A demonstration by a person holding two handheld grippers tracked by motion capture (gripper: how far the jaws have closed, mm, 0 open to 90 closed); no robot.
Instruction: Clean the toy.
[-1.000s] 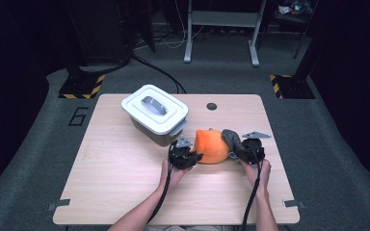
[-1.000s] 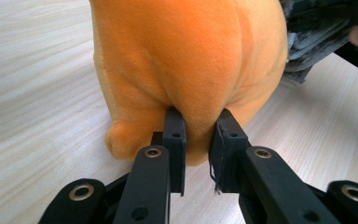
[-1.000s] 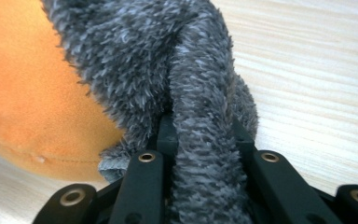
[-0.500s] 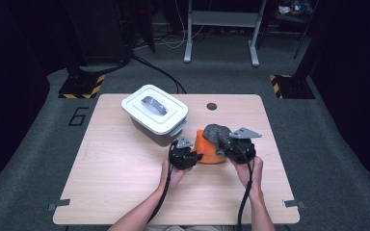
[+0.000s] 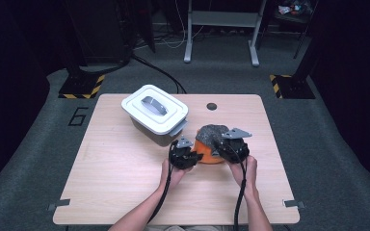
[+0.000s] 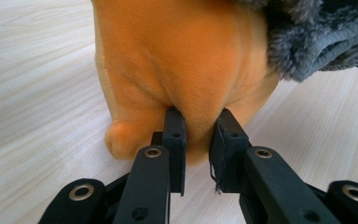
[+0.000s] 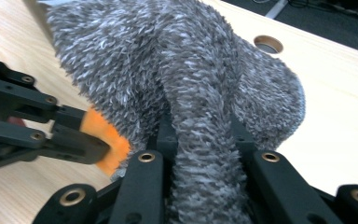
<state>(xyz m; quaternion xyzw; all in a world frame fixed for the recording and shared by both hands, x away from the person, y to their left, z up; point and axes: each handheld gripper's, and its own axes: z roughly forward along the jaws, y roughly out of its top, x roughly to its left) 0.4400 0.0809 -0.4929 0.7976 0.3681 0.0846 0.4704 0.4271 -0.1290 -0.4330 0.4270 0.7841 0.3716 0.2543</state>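
1. An orange plush toy (image 5: pixel 207 153) sits on the wooden tabletop (image 5: pixel 125 183), right of centre, just at 4 o'clock from a lidded white container (image 5: pixel 155 111) and near a round cable hole (image 5: pixel 212 106) at the far edge.

2. A grey fuzzy cloth (image 5: pixel 214 132) drapes over the toy's top and its far-right side, with the orange body showing beneath at the front and left.

3. The left tongs (image 6: pixel 198 140) come in from the toy's 9 o'clock side, jaws nearly together and pinching a fold of the orange plush low on its flank, close to the tabletop.

4. The right tongs (image 7: pixel 200 135) sit at the toy's 3 o'clock, jaws pinching a raised ridge of the grey cloth that runs straight away from them, up and over the toy.

5. The two hands (image 5: pixel 176 175) face each other across the toy, which lies directly between them; judged from this, the right tongs are the ones placed to draw the cloth, while the left pins the toy.
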